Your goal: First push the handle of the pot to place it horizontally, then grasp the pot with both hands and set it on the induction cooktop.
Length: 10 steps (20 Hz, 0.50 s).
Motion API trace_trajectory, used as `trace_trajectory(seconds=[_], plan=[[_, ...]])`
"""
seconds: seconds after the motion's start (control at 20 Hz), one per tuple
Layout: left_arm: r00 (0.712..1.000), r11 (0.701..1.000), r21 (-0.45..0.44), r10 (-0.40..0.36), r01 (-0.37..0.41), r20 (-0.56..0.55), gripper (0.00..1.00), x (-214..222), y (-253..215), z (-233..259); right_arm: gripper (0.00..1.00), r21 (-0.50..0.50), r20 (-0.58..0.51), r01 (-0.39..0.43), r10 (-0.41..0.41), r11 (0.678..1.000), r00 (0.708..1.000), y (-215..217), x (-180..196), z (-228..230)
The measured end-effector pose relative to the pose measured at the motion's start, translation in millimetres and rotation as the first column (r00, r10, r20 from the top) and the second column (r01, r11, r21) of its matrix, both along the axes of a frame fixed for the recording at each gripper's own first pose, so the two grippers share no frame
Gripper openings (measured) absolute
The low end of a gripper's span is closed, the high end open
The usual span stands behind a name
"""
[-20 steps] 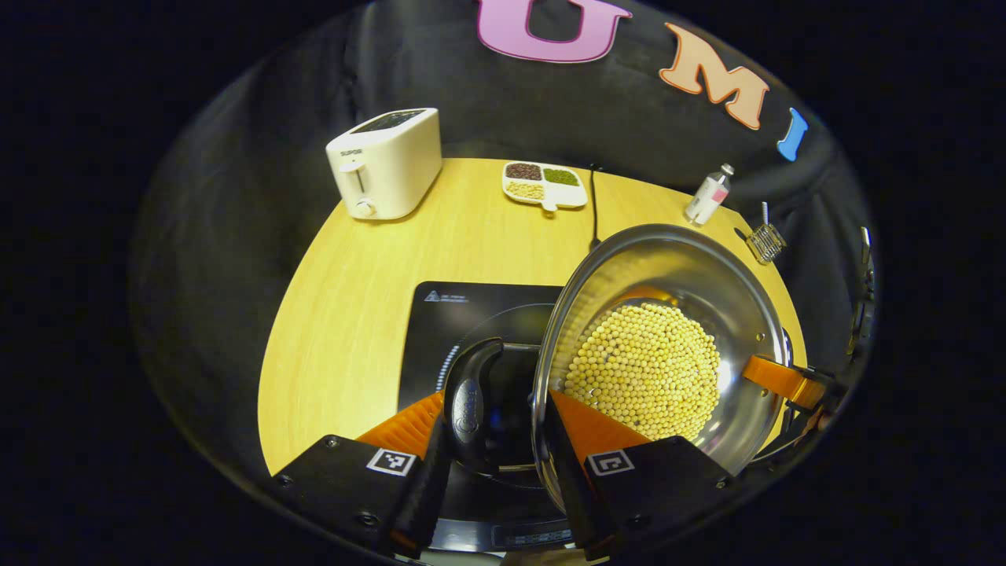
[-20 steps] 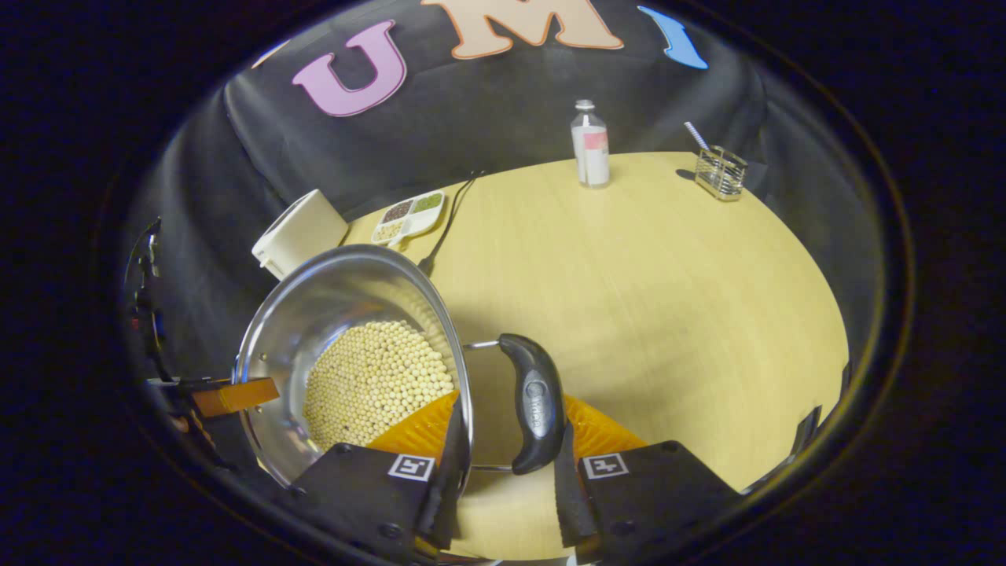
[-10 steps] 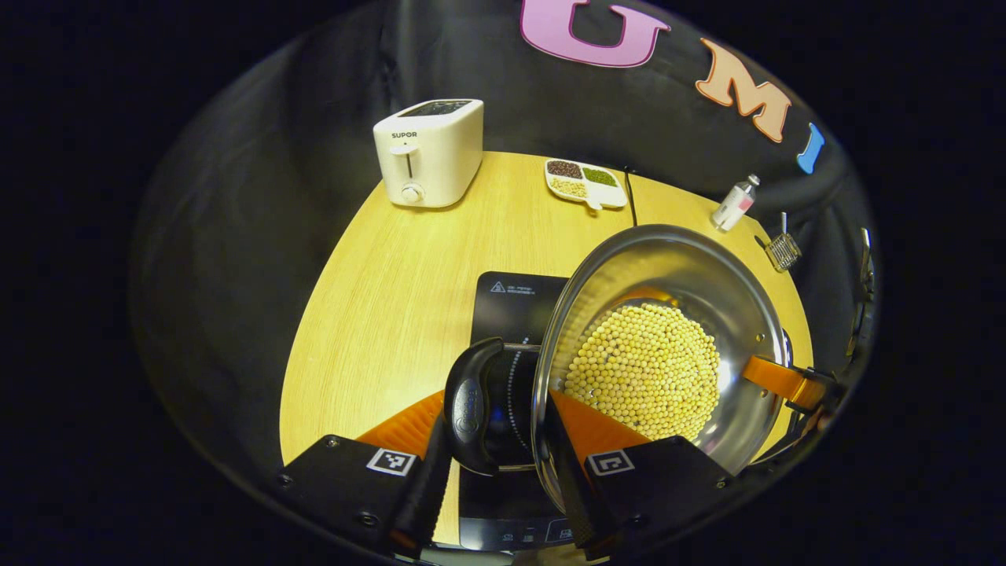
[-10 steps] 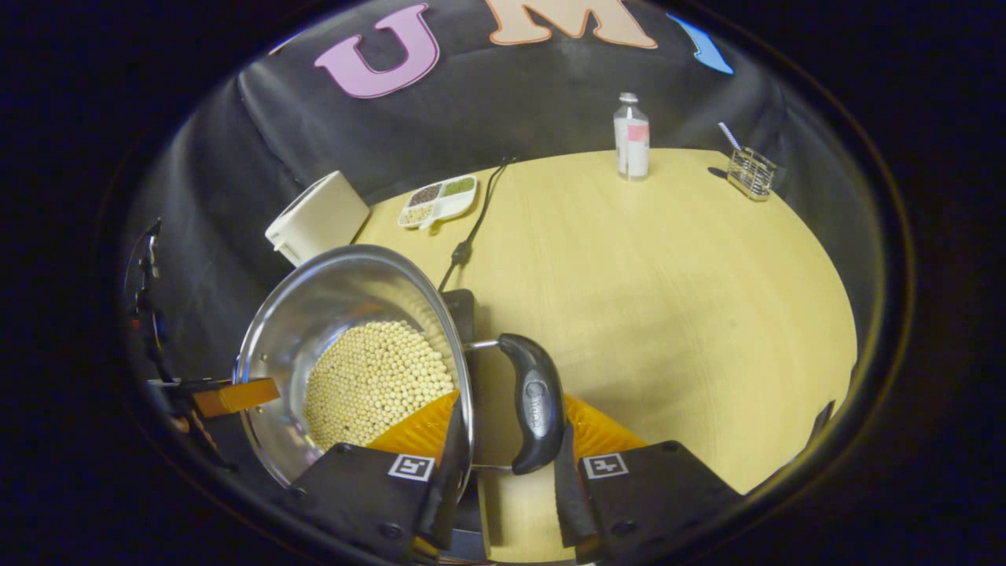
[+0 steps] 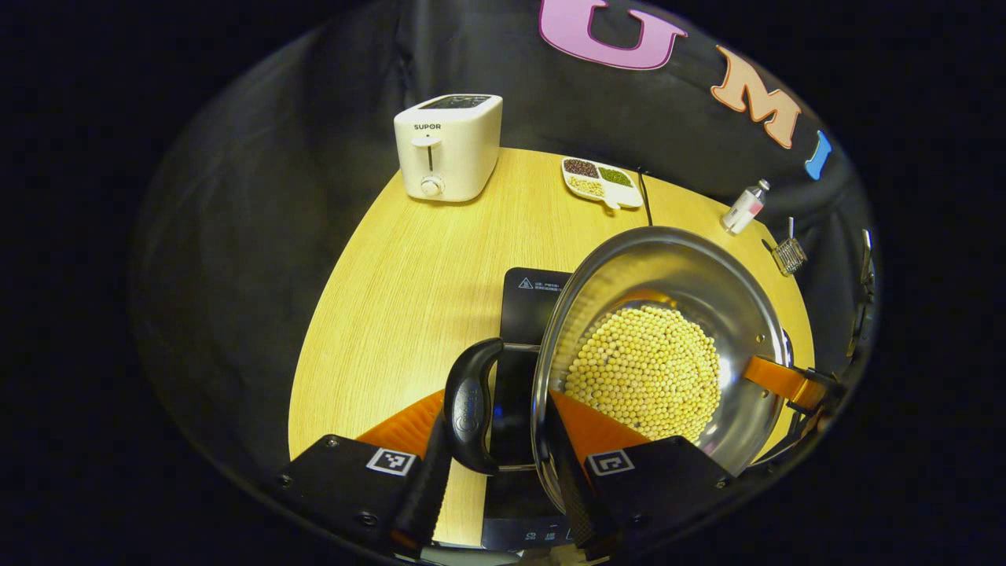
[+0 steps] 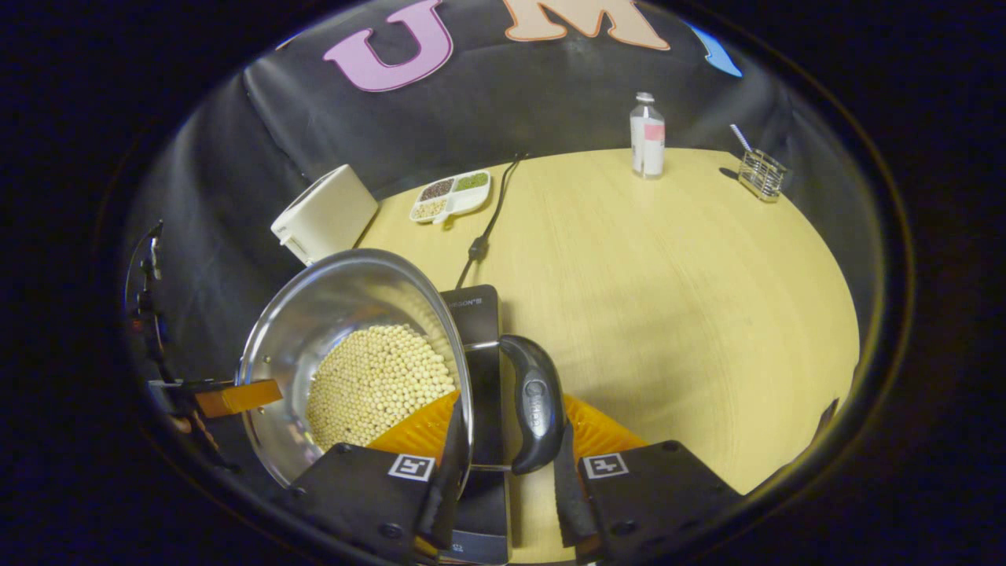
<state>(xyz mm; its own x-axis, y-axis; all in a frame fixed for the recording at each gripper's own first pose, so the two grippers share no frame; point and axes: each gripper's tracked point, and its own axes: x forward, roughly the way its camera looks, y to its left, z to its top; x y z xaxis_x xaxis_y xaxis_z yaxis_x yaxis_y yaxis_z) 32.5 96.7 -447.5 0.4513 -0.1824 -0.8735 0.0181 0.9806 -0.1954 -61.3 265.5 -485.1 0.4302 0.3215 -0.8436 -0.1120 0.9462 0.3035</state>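
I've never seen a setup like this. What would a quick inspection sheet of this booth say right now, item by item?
Surface: round wooden table, bare on its right side.
Job's things: steel pot holding pale beans, carried above the black cooktop; side handles level.
Clutter: white toaster, divided dish of dried beans, small bottle, wire holder.
Grippers: left gripper and right gripper each clamp a pot handle and rim between both fingers.
Cables: black cord runs from the cooktop to the back edge.
Surroundings: black cloth wall.
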Motion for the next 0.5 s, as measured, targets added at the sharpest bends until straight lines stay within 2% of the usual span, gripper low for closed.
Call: trace_trajectory(seconds=[0.05, 0.1, 0.15, 0.25, 0.3, 0.5], plan=[[1.000, 1.000, 0.000, 0.000, 0.000, 0.000, 0.65, 1.2, -0.3, -0.4, 0.49, 0.001, -0.001, 0.001, -0.001, 1.000, 1.000, 1.1, -0.4, -0.2], [1.000, 1.000, 0.001, -0.001, 0.001, 0.001, 0.67, 1.3, -0.2, -0.7, 0.54, 0.001, -0.004, 0.002, -0.002, 1.000, 1.000, 0.3, -1.0, -0.2], [1.000, 1.000, 0.000, -0.004, 0.004, 0.000, 0.67, 2.1, 0.0, -0.9, 0.49, 0.000, -0.009, 0.006, -0.006, 1.000, 1.000, 0.0, -0.2, -0.3], [1.000, 1.000, 0.000, -0.007, 0.007, -0.002, 0.67, 2.3, -0.5, -2.0, 0.49, 0.001, -0.013, 0.010, -0.010, 1.000, 1.000, 0.8, 0.4, -1.2], [1.000, 1.000, 0.000, -0.008, 0.008, -0.002, 0.67, 3.4, -0.5, -2.6, 0.54, 0.001, -0.014, 0.011, -0.011, 1.000, 1.000, 0.3, 0.3, -1.1], [1.000, 1.000, -0.008, -0.005, 0.005, -0.006, 0.67, 5.6, -0.2, -5.5, 0.54, 0.002, -0.015, 0.011, -0.011, 1.000, 1.000, 1.4, 1.4, 0.3]])
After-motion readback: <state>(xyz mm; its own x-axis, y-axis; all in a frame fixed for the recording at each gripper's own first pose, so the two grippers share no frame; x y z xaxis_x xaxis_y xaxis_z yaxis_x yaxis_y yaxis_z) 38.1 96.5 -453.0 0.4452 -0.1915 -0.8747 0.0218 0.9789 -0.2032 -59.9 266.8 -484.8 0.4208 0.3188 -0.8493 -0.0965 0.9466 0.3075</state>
